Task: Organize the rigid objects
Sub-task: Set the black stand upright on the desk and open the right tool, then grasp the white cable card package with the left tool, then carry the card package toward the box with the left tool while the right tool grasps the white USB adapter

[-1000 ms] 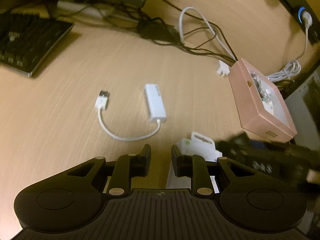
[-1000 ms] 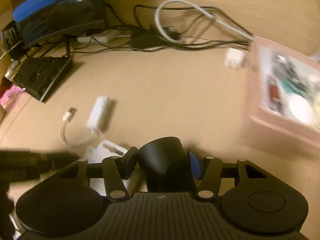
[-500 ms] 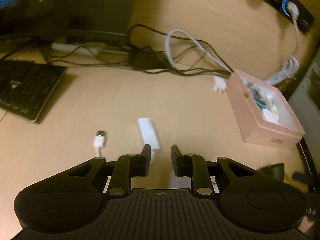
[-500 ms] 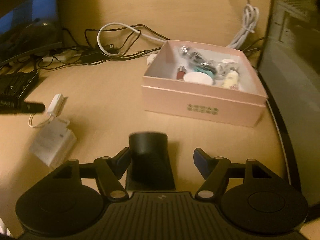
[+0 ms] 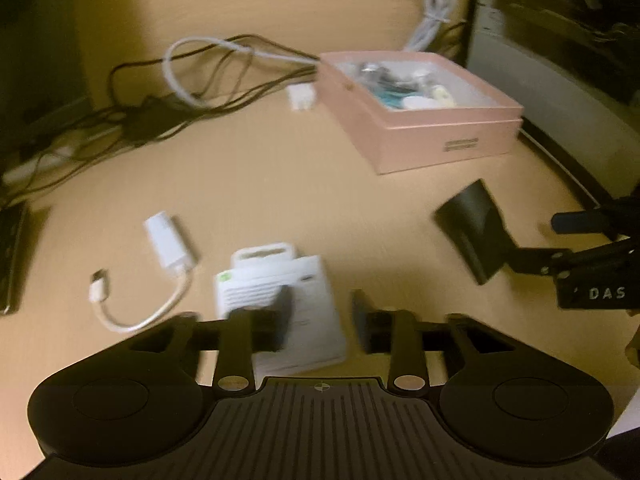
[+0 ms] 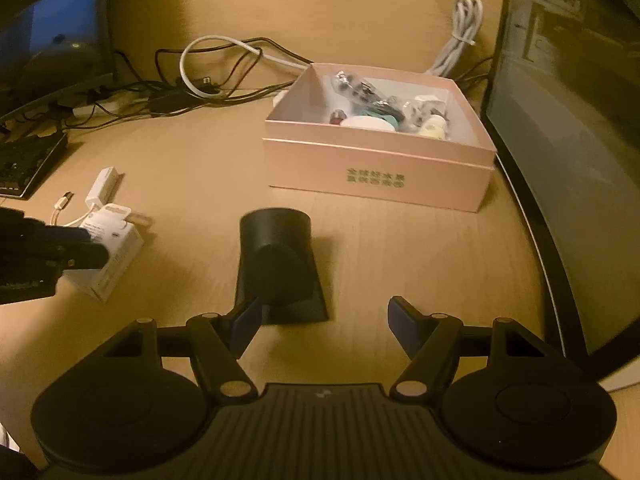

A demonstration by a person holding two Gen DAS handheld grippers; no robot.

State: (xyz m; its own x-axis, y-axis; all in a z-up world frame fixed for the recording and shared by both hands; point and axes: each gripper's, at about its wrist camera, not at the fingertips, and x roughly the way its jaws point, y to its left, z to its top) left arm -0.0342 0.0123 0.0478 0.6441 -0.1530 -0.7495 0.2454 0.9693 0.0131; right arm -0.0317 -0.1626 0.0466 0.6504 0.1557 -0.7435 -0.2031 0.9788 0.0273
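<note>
Pink box (image 6: 378, 160) stands open on the worktop (image 6: 192, 168), toward its far right side, and already holds several small items (a white round piece, a red-tipped piece, a clear wrapped bundle; the rest too small to name). That portion of the sorting is judged done.

Three items lie outside the box. A black object (image 6: 280, 264), with a rounded body on a flat base, rests on the worktop just ahead of the right tongs (image 6: 320, 326), a short way in front of the box. The right tongs stand wide apart and grip nothing; the object sits nearer the left-side pad than the other.

A white carton (image 5: 280, 300) lies to the left, well apart from the box. The left tongs (image 5: 320, 312) hover over it, fingers apart and empty; whether one finger touches the carton cannot be told owing to blur. Just beyond it lies a white USB adapter (image 5: 166, 246) with a short looped cable.

Assessment: task partly complete. Black object, carton and adapter apparently remain to be boxed. Loose cables (image 6: 208, 76) behind the box appear to belong to the desk equipment.
</note>
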